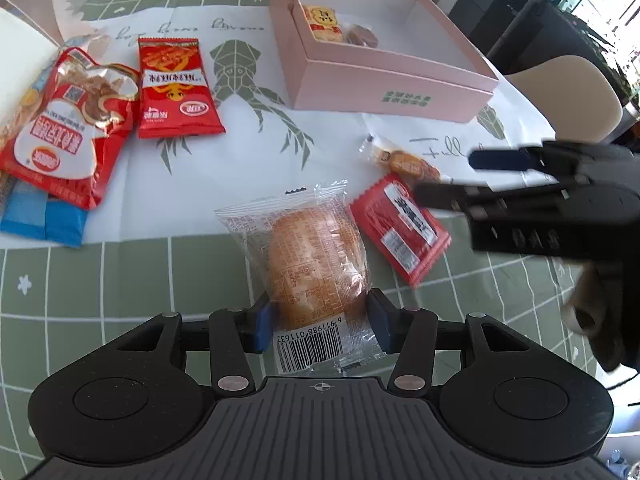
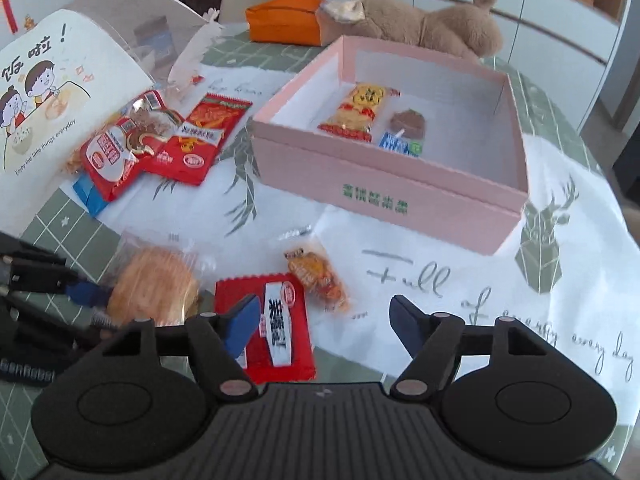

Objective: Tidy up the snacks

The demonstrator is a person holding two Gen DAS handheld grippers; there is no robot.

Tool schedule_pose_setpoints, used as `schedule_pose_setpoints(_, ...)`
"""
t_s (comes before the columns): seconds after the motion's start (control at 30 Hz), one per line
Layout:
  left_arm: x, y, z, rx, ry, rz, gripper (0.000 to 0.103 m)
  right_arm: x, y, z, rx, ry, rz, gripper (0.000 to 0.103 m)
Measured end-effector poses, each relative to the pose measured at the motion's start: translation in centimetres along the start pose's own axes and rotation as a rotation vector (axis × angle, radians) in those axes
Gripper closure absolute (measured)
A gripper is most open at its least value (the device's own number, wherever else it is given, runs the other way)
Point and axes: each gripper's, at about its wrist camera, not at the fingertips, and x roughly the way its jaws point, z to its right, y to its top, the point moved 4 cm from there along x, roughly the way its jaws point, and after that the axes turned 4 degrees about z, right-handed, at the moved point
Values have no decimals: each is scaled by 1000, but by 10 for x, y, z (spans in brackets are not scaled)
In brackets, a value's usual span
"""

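A clear-wrapped bun lies on the tablecloth, and my left gripper is shut on its near end, a blue pad pressing each side. From the right wrist view the bun shows at lower left. My right gripper stands open over a small red packet and holds nothing; it reaches in from the right in the left wrist view. An orange candy packet lies just beyond. The open pink box holds a yellow packet and a brown snack.
Two larger red snack bags and a blue packet lie at the left. A brown plush toy and an orange box sit behind the pink box. A white printed bag stands far left.
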Motion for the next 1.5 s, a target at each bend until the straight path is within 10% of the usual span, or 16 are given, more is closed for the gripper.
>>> schedule_pose_setpoints(0.2,-1,1,-6,-52,-27,-9,50,22,15,5,42,-2,5,34)
schedule_pose_setpoints(0.4,-17,6,-9,-90,-30,34,50,33,14,0,25,57,-61,82)
schedule_pose_setpoints(0.77,9,16,-3,-125,-6,13,49,8,-13,9,15,64,-111,83)
schedule_pose_setpoints(1.17,-33,21,35,-65,-82,166,53,-40,-13,18,34,96,-55,84)
schedule_pose_setpoints(1.5,-52,187,44,-127,-177,376,51,-62,88,68,96,-1,134,82)
